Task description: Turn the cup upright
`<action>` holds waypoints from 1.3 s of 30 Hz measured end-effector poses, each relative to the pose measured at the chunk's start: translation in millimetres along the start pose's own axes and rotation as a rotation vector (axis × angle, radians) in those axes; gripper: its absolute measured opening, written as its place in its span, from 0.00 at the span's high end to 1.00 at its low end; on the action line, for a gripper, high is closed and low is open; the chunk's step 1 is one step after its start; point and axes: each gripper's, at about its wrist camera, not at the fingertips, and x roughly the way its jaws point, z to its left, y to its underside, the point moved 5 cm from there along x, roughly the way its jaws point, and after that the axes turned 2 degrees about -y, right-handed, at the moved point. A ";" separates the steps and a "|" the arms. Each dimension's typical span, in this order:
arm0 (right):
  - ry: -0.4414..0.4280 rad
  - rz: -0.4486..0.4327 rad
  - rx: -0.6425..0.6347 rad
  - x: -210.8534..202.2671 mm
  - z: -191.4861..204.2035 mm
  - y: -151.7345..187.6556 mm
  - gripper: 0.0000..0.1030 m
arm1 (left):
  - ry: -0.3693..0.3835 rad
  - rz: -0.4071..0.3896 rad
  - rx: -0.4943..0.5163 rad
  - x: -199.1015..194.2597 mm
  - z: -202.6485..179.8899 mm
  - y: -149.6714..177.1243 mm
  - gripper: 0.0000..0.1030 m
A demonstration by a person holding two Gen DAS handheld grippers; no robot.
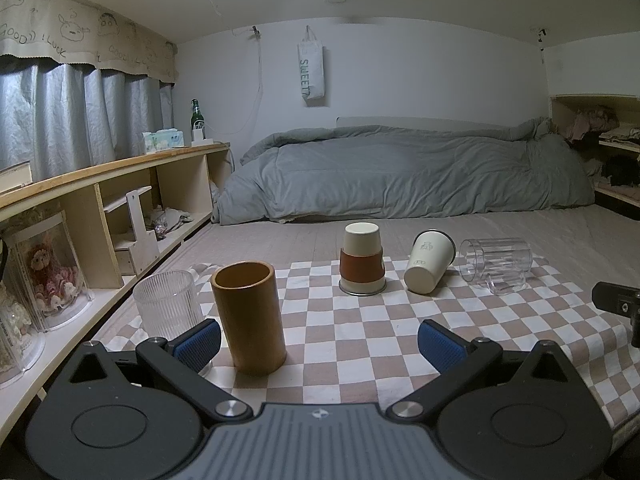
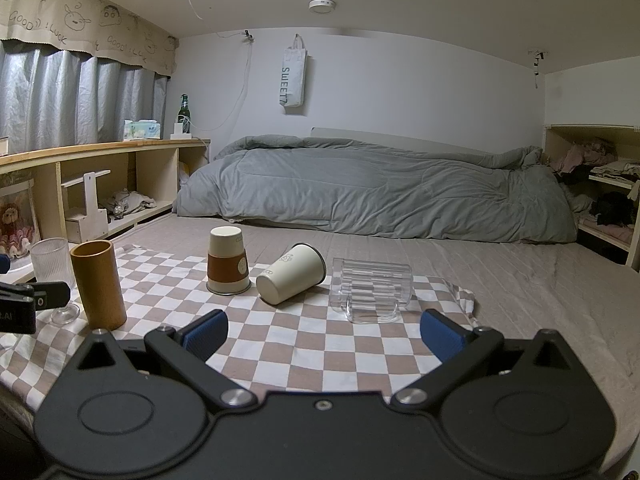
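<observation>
cream cup (image 2: pixel 291 279) lies tipped, apparently dark-rimmed, printed logo.

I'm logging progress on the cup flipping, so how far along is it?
Done: the ribbed glass and the bamboo cup stand upright on the checkered cloth. In hand: nothing; the left gripper and right gripper are both open and empty. Left: the sleeved paper cup stands upside down, and the cream cup and the clear mug lie on their sides.
</observation>
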 end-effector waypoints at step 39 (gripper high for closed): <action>0.015 0.026 -0.003 17.1 3.7 -5.3 0.00 | 0.023 -0.010 -0.003 4.2 -0.1 7.0 0.00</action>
